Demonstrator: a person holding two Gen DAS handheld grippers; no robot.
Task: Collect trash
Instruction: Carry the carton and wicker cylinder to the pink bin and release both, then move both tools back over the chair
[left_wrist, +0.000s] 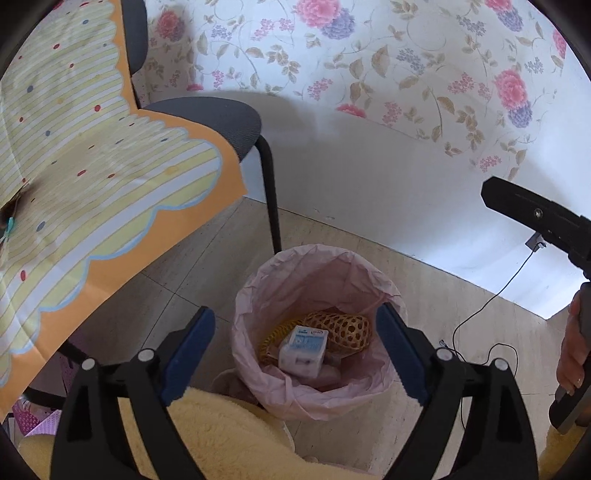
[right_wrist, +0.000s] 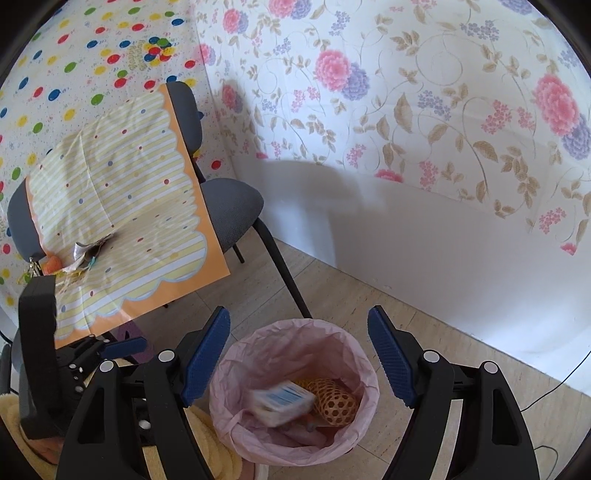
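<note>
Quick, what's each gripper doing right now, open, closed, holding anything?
Left gripper: open, empty, above the bin.
Right gripper: open, empty, above the same bin.

In the right wrist view the small white-and-blue carton (right_wrist: 282, 402) in the pink-lined bin (right_wrist: 258, 354) is motion-blurred, its print unreadable.

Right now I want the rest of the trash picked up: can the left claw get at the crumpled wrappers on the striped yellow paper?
Probably not yet: the left claw points into the pink-lined bin, and the wrappers lie off to its side.
</note>
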